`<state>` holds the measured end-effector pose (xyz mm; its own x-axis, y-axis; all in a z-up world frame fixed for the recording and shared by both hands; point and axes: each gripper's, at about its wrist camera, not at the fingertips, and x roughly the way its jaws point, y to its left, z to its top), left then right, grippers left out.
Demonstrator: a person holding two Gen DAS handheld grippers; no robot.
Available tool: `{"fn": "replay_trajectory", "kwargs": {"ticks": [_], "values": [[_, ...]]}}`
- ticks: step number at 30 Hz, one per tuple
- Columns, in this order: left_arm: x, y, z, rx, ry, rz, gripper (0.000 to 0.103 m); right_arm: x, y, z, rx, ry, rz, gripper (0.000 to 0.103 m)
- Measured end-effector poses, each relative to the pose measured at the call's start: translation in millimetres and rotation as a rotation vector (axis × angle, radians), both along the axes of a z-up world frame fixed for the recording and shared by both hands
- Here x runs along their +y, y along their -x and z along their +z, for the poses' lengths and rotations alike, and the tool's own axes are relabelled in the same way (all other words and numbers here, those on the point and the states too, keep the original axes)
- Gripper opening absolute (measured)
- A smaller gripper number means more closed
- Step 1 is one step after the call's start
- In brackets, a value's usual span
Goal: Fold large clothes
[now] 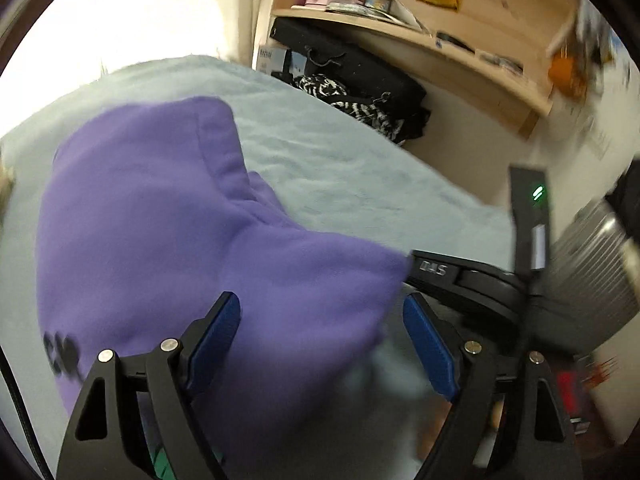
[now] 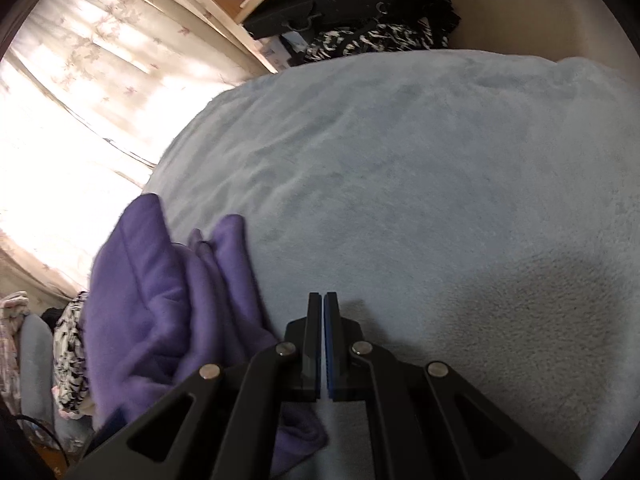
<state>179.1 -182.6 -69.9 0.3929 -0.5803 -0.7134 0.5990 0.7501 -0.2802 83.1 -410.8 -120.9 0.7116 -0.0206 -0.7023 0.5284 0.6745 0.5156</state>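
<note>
A purple fleece hoodie (image 1: 168, 232) lies bunched on a pale blue blanket (image 1: 340, 152). My left gripper (image 1: 320, 312) is open, its blue pads (image 1: 218, 340) apart, with hoodie cloth lying between and under the fingers. The body of the right gripper (image 1: 472, 280) shows just right of the hoodie's edge. In the right wrist view the hoodie (image 2: 168, 312) lies crumpled to the left of my right gripper (image 2: 323, 300), which is shut with nothing between its fingers, low over the blanket (image 2: 420, 184).
A wooden shelf (image 1: 420, 36) with boxes and a black case (image 1: 360, 68) with zebra-print cloth stand beyond the bed. A bright curtain (image 2: 80, 100) hangs to the left. More clothes (image 2: 68, 352) lie at the bed's left edge. A silver suitcase (image 1: 592, 264) is at the right.
</note>
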Motion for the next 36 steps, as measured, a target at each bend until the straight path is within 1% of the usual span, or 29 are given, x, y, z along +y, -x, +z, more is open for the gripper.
{"fn": "replay_trajectory", "kwargs": {"ticks": [2, 4, 5, 6, 7, 8, 9, 11, 12, 14, 15, 16, 17, 19, 20, 21, 22, 23, 26, 30, 36], "values": [[19.1, 1.2, 11.4, 0.014, 0.042, 0.030, 0.082, 2.8, 1.6, 7.0, -0.027, -0.003, 0.008, 0.001], [43.7, -0.9, 23.9, -0.001, 0.058, 0.094, 0.082, 5.5, 0.7, 17.8, -0.058, -0.014, 0.032, 0.002], [57.0, -4.2, 29.2, -0.011, 0.056, 0.135, 0.082, 6.0, -0.9, 22.0, -0.067, -0.020, 0.048, 0.007], [66.2, -8.9, 32.6, -0.017, 0.056, 0.162, 0.082, 7.2, -3.3, 27.6, -0.080, -0.030, 0.078, 0.015], [78.8, -15.8, 35.3, -0.021, 0.053, 0.202, 0.082, 8.4, -6.5, 32.5, -0.088, -0.034, 0.108, 0.020], [91.8, -24.4, 37.8, -0.019, 0.050, 0.244, 0.082, 9.8, -11.4, 38.6, -0.097, -0.032, 0.149, 0.028], [104.0, -33.6, 38.7, -0.012, 0.053, 0.277, 0.082, 10.2, -17.2, 43.2, -0.100, -0.033, 0.191, 0.031], [127.6, -58.0, 36.4, 0.005, 0.054, 0.337, 0.081, 13.0, -30.4, 50.2, -0.083, -0.020, 0.266, 0.031], [133.9, -70.5, 32.8, 0.013, 0.041, 0.350, 0.079, 14.0, -41.4, 53.6, -0.066, -0.029, 0.316, 0.031], [138.0, -97.9, 20.6, 0.057, 0.013, 0.353, 0.069, 12.8, -61.8, 54.4, -0.044, -0.113, 0.408, 0.032], [137.2, -111.8, 12.5, 0.090, 0.012, 0.338, 0.068, 10.6, -77.0, 51.0, -0.027, -0.185, 0.452, 0.032], [134.9, -122.0, 5.1, 0.119, 0.015, 0.332, 0.068, 9.4, -86.3, 47.4, -0.014, -0.222, 0.467, 0.032], [136.6, -132.8, -4.6, 0.163, 0.030, 0.329, 0.068, 7.7, -99.7, 42.4, 0.010, -0.260, 0.481, 0.033], [139.4, -143.4, -16.3, 0.217, 0.088, 0.300, 0.069, 9.6, -116.4, 35.9, 0.031, -0.252, 0.499, 0.036], [140.5, -147.7, -21.3, 0.239, 0.114, 0.294, 0.071, 11.1, -127.3, 29.0, 0.052, -0.267, 0.519, 0.041], [141.6, -151.3, -26.0, 0.261, 0.142, 0.286, 0.075, 12.8, -136.0, 21.0, 0.055, -0.308, 0.549, 0.043], [142.0, -153.9, -30.4, 0.270, 0.151, 0.284, 0.078, 14.4, -143.4, 13.4, 0.060, -0.351, 0.575, 0.043], [141.4, -155.8, -35.2, 0.274, 0.146, 0.283, 0.083, 15.1, -148.5, 6.7, 0.074, -0.372, 0.590, 0.044], [139.2, -164.0, -45.2, 0.287, 0.157, 0.266, 0.087, 20.6, -162.1, -11.5, 0.126, -0.353, 0.603, 0.044], [133.1, -171.1, -52.9, 0.274, 0.142, 0.258, 0.091, 20.6, -171.1, -25.0, 0.104, -0.416, 0.635, 0.044], [127.4, -178.4, -57.8, 0.276, 0.135, 0.264, 0.098, 22.3, -183.1, -36.0, 0.085, -0.457, 0.699, 0.046]]}}
